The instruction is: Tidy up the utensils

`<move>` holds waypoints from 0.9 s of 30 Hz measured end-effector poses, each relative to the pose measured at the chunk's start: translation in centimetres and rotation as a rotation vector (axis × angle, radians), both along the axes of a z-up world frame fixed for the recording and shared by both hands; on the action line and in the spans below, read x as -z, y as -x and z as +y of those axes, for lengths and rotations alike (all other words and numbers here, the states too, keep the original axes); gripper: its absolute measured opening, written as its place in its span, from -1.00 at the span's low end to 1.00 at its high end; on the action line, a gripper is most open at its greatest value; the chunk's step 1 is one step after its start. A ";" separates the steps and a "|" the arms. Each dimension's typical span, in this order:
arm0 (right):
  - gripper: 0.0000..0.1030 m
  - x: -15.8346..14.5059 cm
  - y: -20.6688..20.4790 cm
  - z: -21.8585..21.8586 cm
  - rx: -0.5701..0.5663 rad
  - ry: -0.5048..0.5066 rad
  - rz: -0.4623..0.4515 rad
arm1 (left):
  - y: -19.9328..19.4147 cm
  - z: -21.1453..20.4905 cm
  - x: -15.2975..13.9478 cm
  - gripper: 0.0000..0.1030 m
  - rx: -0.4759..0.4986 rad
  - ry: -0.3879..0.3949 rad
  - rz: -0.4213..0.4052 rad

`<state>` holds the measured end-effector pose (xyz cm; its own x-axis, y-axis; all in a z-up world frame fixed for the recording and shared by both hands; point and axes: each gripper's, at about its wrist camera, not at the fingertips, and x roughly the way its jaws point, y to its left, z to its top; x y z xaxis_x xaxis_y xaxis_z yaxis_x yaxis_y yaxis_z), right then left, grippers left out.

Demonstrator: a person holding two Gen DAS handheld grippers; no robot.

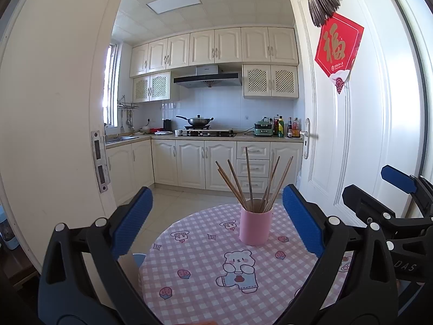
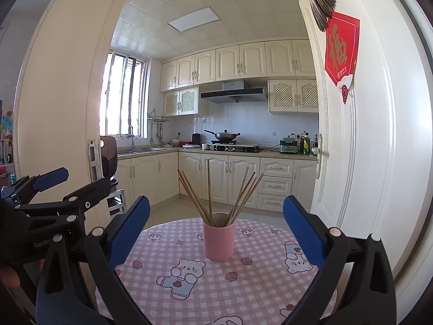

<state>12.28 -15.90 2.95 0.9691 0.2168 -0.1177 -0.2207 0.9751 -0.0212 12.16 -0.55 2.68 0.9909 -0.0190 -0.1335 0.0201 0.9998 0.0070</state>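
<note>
Here I hold both hand-held grippers, left (image 1: 216, 226) and right (image 2: 216, 230), wide open and empty. The chopsticks (image 1: 253, 181) stand fanned in the pink cup (image 1: 255, 226) at 12 o'clock on the table (image 1: 194, 276), apparently already gathered.

wok (image 1: 198, 120) on stove | red door hanging (image 1: 338, 51) | range hood (image 2: 235, 94) | window (image 2: 124, 97)

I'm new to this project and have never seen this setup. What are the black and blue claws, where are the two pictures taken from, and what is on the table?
Those claws are hand-held grippers, one in each of a person's hands; no robot arm is involved. Each carries a camera looking forward between its two blue-padded fingers. One picture comes from the left gripper, the other from the right gripper. Both are open and hold nothing. Each view also catches the other gripper at its edge. Ahead, on a round table with a pink checked cloth, a pink cup stands upright with wooden chopsticks fanned out in it. Behind is a kitchen.
</note>
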 end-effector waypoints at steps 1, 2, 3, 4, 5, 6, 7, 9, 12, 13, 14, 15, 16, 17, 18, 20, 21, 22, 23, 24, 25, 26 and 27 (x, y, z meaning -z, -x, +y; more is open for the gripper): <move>0.84 0.0 0.0 0.0 0.000 -0.001 0.001 | 0.0 0.0 0.0 0.84 0.000 0.000 0.000; 0.84 0.1 0.0 0.0 0.000 -0.001 0.002 | 0.0 0.0 0.0 0.84 0.000 0.000 0.000; 0.84 0.1 -0.1 -0.1 0.000 -0.001 0.003 | -0.1 0.0 0.0 0.84 0.001 0.000 0.002; 0.84 0.1 -0.1 -0.1 0.000 -0.001 0.005 | -0.1 0.0 0.1 0.84 0.001 0.001 0.004; 0.84 0.2 -0.1 -0.1 0.000 0.000 0.006 | -0.1 0.0 0.1 0.84 0.000 0.000 0.005; 0.84 0.2 -0.1 0.0 0.001 0.000 0.007 | -0.1 0.0 0.1 0.84 -0.002 0.000 0.005; 0.84 0.2 -0.1 0.0 0.000 0.000 0.007 | -0.2 0.0 0.1 0.84 -0.001 0.000 0.006; 0.84 0.2 -0.1 0.0 0.000 -0.001 0.007 | -0.2 0.0 0.1 0.84 -0.001 0.000 0.005; 0.84 0.3 -0.1 0.0 -0.001 -0.002 0.008 | -0.2 -0.1 0.1 0.84 -0.002 -0.002 0.004; 0.84 0.3 -0.1 0.0 -0.001 -0.003 0.008 | -0.2 0.0 0.1 0.84 -0.003 -0.003 0.002; 0.84 0.3 -0.1 0.0 0.000 -0.002 0.008 | -0.2 0.0 0.2 0.84 -0.003 -0.004 0.002; 0.84 0.3 -0.1 0.0 0.000 -0.001 0.008 | -0.2 0.0 0.2 0.84 -0.004 -0.006 0.002; 0.84 0.4 -0.1 0.0 0.001 -0.001 0.008 | -0.2 0.0 0.2 0.84 -0.004 -0.005 0.002; 0.84 0.4 -0.1 0.0 0.001 -0.002 0.008 | -0.2 0.0 0.3 0.84 -0.005 -0.006 0.001; 0.84 0.4 -0.1 0.0 0.000 -0.002 0.008 | -0.1 0.0 0.3 0.84 -0.005 -0.006 0.000; 0.84 0.4 -0.1 0.0 0.002 -0.002 0.008 | -0.1 0.0 0.3 0.84 -0.006 -0.006 0.000; 0.84 0.4 -0.1 0.0 0.003 -0.001 0.008 | -0.1 0.0 0.4 0.84 -0.005 -0.006 0.000; 0.84 0.4 -0.1 0.1 0.005 0.000 0.008 | -0.1 0.0 0.3 0.84 -0.004 -0.006 0.001; 0.84 0.5 -0.1 0.1 0.005 0.000 0.008 | -0.1 0.0 0.3 0.84 -0.003 -0.005 0.002; 0.84 0.5 -0.1 0.1 0.004 -0.001 0.008 | -0.1 0.0 0.3 0.84 -0.003 -0.006 0.000; 0.84 0.5 -0.1 0.1 0.004 -0.002 0.009 | 0.0 -0.1 0.4 0.84 -0.004 -0.007 -0.003; 0.84 0.5 -0.1 0.1 0.004 -0.003 0.009 | 0.1 0.0 0.4 0.84 -0.007 -0.008 -0.008; 0.84 0.5 -0.1 0.1 0.003 -0.005 0.010 | 0.0 -0.1 0.3 0.84 -0.007 -0.008 -0.011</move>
